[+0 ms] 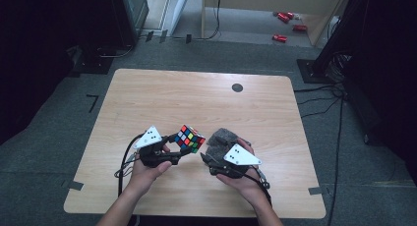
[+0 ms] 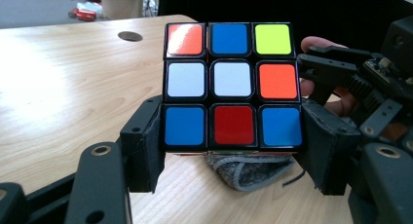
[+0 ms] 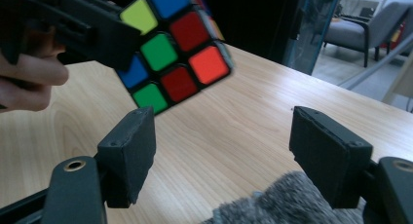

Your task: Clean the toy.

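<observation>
A scrambled colour cube [image 1: 191, 137] hangs tilted above the wooden table [image 1: 196, 98], near its front middle. My left gripper [image 1: 182, 148] is shut on it: in the left gripper view its pads [image 2: 146, 146] press the sides of the bottom layer of the cube [image 2: 233, 83]. A grey felt cloth [image 1: 221, 138] lies on the table just right of the cube, and it also appears under the cube [image 2: 248, 171]. My right gripper [image 3: 221, 151] stands open over the near edge of the cloth [image 3: 287, 202], with bare table between its jaws. The cube [image 3: 175, 53] is up and to its left.
A dark round hole [image 1: 237, 87] sits in the table's far part. Black cables trail off the table's front left edge [image 1: 123, 172]. Red items [image 1: 285, 19] lie on the floor far behind the table. Dark stands flank both sides.
</observation>
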